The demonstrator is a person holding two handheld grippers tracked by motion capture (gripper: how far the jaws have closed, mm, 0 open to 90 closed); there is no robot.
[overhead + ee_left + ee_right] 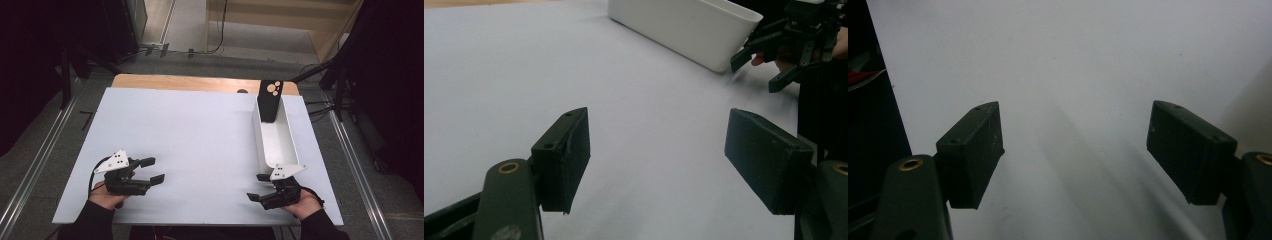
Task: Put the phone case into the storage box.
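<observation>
Both grippers idle and empty at the near edge; remote stands unsecured in the bin.

I hold the left gripper (156, 170) at the near left of the white table (190, 135), jaws apart with nothing between them, and the right gripper (258, 187) at the near right, jaws likewise apart and empty, just beside the near end of the white bin (287, 142). The black remote (270, 100) stands tilted inside the bin's far end, leaning on its wall, well apart from both grippers. My concerns: the right gripper sits so near the bin that a careless reach could knock or shove the light container. A grasp on the remote's top could tip it flat into the bin, or let its smooth body slip between the pads.
</observation>
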